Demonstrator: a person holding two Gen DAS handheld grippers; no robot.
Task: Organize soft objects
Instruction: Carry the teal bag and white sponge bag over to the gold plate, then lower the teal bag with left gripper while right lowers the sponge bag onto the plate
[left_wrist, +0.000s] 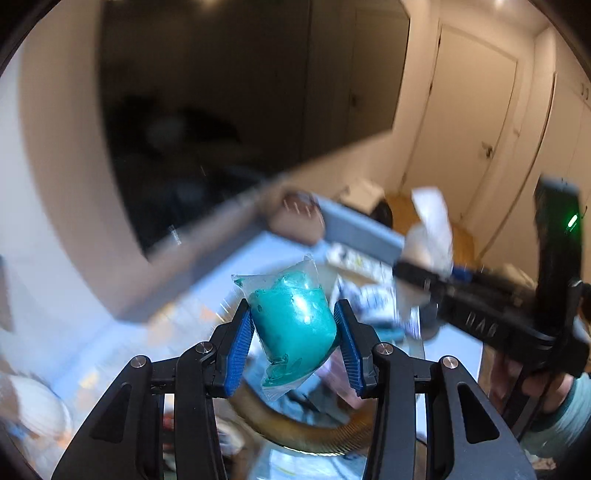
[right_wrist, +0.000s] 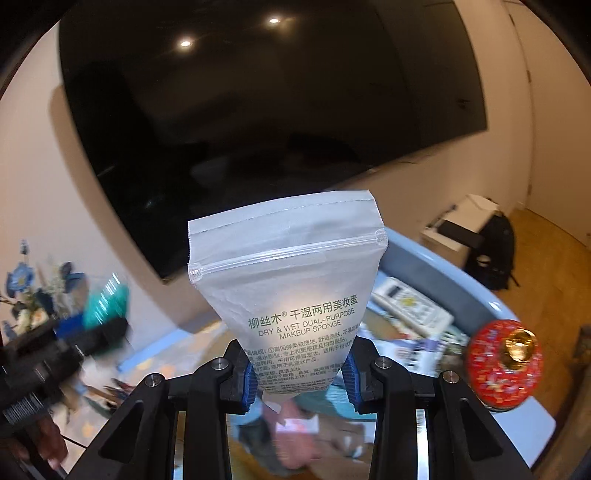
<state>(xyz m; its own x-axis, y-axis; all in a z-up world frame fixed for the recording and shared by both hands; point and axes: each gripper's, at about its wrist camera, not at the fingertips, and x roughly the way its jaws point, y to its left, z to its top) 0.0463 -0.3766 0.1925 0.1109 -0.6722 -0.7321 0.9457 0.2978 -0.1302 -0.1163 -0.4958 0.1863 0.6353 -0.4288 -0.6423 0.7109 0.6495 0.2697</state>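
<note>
Teal and squashy inside clear film, a sealed sponge packet (left_wrist: 293, 325) is pinched by the left gripper (left_wrist: 294, 338), its blue pads (left_wrist: 240, 343) part closed and denting both sides, held up in front of the big dark screen (left_wrist: 236, 110) on the wall. Lower and to that screen's right, the right gripper (right_wrist: 298, 373) clamps only the bottom edge of a white makeup sponge pouch (right_wrist: 291, 288) — so it could tip or slide free. Blurred clutter below — possibly a basket — is the likely drop spot.

2 tongs (left_wrist: 293, 325), 1 teal pouch (left_wrist: 291, 325), 1 sponge bag (right_wrist: 291, 295).
</note>
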